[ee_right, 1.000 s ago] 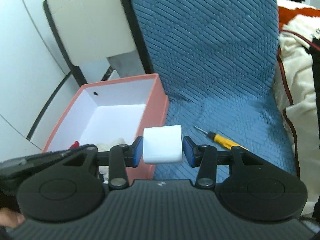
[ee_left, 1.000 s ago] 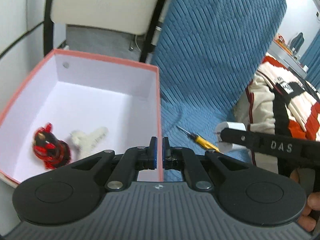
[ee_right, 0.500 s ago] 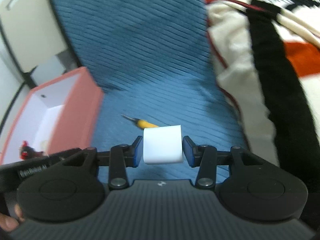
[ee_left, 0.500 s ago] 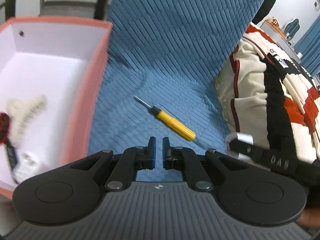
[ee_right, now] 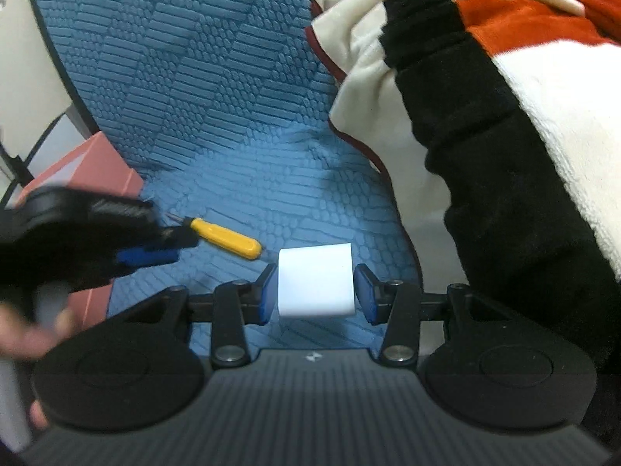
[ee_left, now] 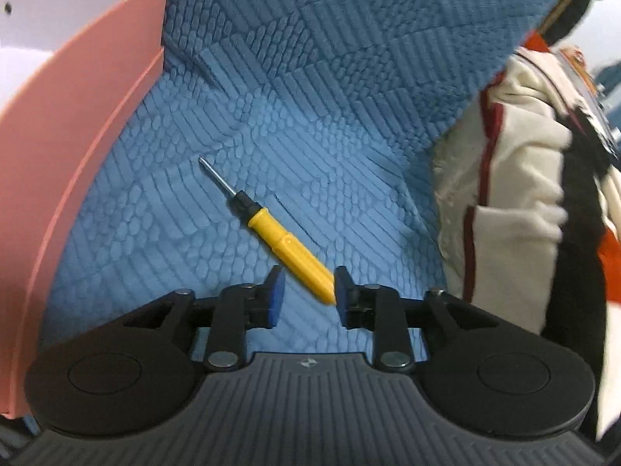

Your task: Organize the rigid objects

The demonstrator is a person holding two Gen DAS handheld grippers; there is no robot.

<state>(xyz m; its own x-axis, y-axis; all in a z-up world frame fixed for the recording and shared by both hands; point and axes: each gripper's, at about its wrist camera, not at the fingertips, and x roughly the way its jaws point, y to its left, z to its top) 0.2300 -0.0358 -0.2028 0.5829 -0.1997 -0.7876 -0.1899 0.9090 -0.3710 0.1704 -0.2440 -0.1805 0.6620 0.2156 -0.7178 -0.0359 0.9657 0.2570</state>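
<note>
Left gripper [ee_left: 304, 291] low in frame, jaws just opening around yellow screwdriver [ee_left: 289, 250] handle's end, not pinching, right gripper [ee_right: 315, 287] pinching white block [ee_right: 315, 281], pink box [ee_left: 77, 136] at left edge, blue textured cover [ee_left: 310, 97] beneath.

Blue quilted seat cover [ee_left: 349, 124] carried yellow screwdriver [ee_left: 295, 252], pink box [ee_left: 77, 163] & prob. a fleece blanket [ee_right: 504, 97].

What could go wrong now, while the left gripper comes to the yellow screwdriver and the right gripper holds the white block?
1. The left gripper, whose jaws have just been opening, lines up with only the butt end of the screwdriver; so short a grip may let it tip or slip out.
2. The screwdriver lies on soft blue quilted fabric, so the fingertips could snag.
3. The right gripper with the white block is close by, so they might collide.
</note>
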